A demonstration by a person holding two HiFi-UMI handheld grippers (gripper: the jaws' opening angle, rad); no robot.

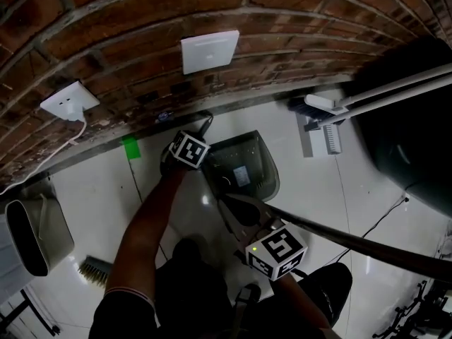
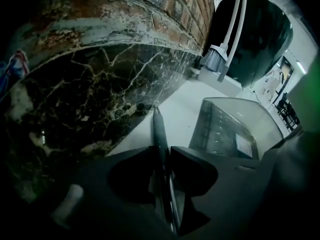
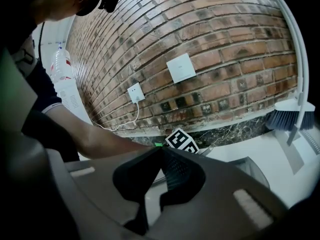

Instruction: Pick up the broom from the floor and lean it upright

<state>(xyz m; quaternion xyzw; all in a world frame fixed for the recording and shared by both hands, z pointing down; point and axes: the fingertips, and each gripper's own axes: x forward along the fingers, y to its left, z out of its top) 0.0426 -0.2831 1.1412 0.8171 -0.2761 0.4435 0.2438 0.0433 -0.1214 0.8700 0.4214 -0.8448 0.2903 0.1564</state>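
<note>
My left gripper [image 1: 200,131] reaches down to the foot of the brick wall, its marker cube on top. In the left gripper view it [image 2: 161,151] is shut on a thin dark handle [image 2: 159,129] whose tip points at the marble skirting [image 2: 90,109]. A long dark pole [image 1: 353,242] runs from beside the dustpan [image 1: 251,164] out to the lower right. I cannot tell whether it is the same handle. My right gripper [image 1: 236,205] hovers over the dustpan's near edge; its jaws [image 3: 162,152] meet at the tips with nothing seen between them. A tan brush head [image 1: 94,269] lies on the floor at lower left.
A white brush [image 1: 321,108] with white poles leans at the right, by a large black container [image 1: 409,140]. A grey bin [image 1: 35,232] stands at the left. Sockets [image 1: 68,101] and a white plate [image 1: 210,50] sit on the brick wall. A person's arm [image 3: 90,134] crosses the right gripper view.
</note>
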